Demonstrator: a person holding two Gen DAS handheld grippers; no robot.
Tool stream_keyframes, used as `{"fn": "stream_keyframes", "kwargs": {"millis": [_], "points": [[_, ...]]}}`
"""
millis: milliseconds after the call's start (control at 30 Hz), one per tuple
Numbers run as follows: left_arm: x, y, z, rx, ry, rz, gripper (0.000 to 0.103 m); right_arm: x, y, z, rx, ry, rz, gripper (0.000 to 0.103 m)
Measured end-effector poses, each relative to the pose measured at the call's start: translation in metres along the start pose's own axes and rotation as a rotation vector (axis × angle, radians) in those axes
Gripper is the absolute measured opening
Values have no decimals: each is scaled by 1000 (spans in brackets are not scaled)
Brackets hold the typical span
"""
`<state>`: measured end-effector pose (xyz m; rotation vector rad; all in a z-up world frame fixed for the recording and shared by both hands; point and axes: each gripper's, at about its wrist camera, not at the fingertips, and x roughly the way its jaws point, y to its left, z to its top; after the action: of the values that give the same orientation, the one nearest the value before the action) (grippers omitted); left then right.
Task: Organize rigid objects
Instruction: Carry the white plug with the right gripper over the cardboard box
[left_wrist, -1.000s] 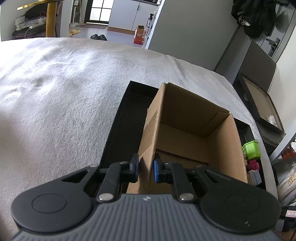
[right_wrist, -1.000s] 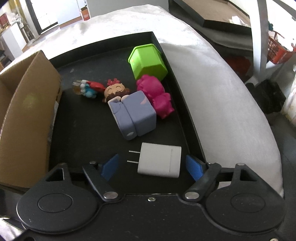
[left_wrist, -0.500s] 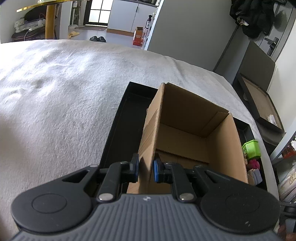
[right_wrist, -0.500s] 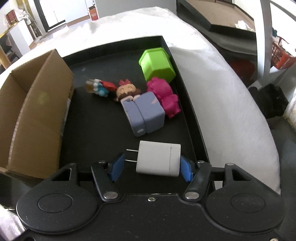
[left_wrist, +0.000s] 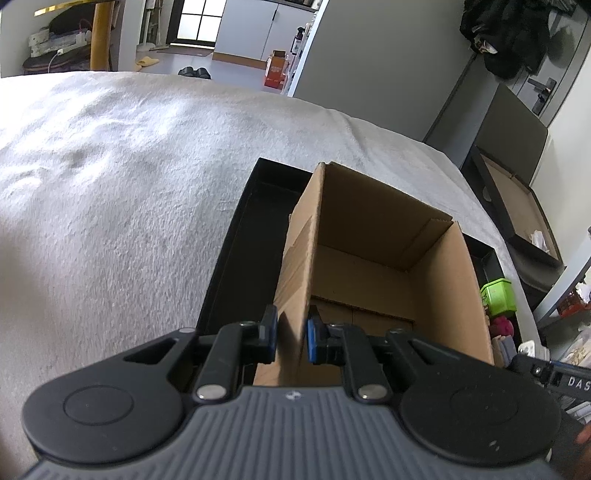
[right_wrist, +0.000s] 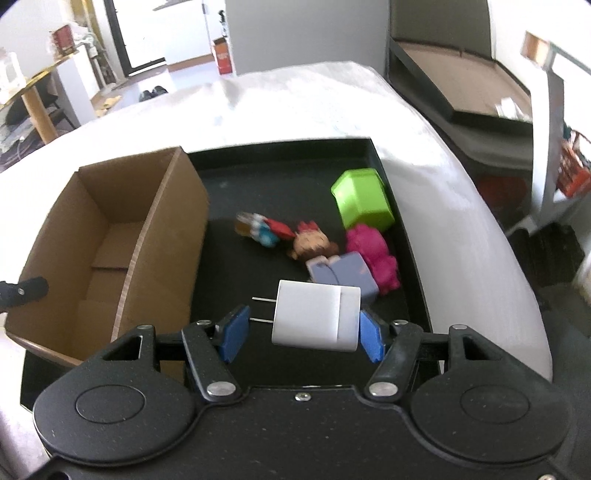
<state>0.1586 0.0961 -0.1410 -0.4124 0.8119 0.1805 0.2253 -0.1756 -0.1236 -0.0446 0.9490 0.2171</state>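
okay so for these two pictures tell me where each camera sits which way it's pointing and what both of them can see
Left wrist: sits on the left gripper, looking forward and down over the cardboard box; its fingers pinch the box's near wall.
Right wrist: sits on the right gripper, looking forward and down at the black tray; its fingers hold the white charger, lifted off the tray floor.
Shared: the box, the tray, the green toy house, the pink toy and the white cloth.
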Motion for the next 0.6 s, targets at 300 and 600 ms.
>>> {"fn": "stream_keyframes", "kwargs": {"millis": [300,600], "points": [[-1,1,0,-11,16,-9,15,-13,19,15,-41,-43,31,61],[-3,0,0,-7,27,-19,16,-21,46,27,-134,-90,68,61]]}}
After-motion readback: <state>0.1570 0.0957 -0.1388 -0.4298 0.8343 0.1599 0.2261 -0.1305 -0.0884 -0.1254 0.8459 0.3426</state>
